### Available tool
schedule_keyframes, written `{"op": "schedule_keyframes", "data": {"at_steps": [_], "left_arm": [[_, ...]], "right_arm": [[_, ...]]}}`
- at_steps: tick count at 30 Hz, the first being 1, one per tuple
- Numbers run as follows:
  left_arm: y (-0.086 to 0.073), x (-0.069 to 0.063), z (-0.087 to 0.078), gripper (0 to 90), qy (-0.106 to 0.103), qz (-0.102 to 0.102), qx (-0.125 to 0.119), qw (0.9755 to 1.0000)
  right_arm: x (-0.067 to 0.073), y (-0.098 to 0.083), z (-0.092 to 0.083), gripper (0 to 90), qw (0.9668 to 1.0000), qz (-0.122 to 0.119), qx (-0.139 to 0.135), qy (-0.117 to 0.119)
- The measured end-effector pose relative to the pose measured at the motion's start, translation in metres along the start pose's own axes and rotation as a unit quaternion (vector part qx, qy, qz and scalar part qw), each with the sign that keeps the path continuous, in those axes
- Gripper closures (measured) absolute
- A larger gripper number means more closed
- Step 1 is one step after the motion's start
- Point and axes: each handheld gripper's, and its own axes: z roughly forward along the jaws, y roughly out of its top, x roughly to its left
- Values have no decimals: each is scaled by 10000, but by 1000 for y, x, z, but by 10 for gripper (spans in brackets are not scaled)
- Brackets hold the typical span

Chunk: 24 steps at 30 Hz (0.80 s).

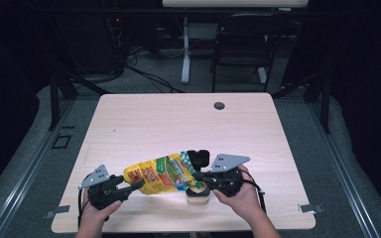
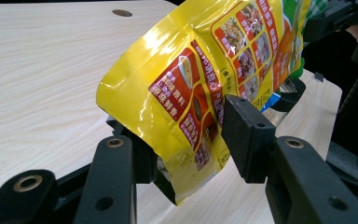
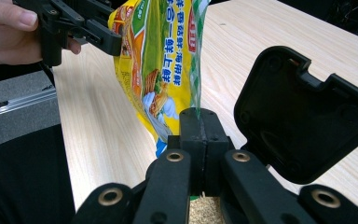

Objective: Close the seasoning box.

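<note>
- Fingers of the right gripper (image 3: 200, 140) are clamped on the yellow seasoning pouch (image 1: 159, 173)'s top edge.
- Left gripper (image 2: 186, 135) jaws are spread around its bottom, near the table (image 1: 178, 119)'s front edge.

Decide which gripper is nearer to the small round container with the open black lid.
Right. The right gripper is directly above the container, shut on the yellow bag's edge. The left gripper is off to its left, at the bag's far end.
</note>
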Motion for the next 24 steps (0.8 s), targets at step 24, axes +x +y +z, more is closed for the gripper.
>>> {"op": "schedule_keyframes", "data": {"at_steps": [24], "left_arm": [[-2, 10, -15, 573, 256, -126, -38, 9996]], "right_arm": [[2, 2, -5, 900, 9999, -157, 1, -44]]}}
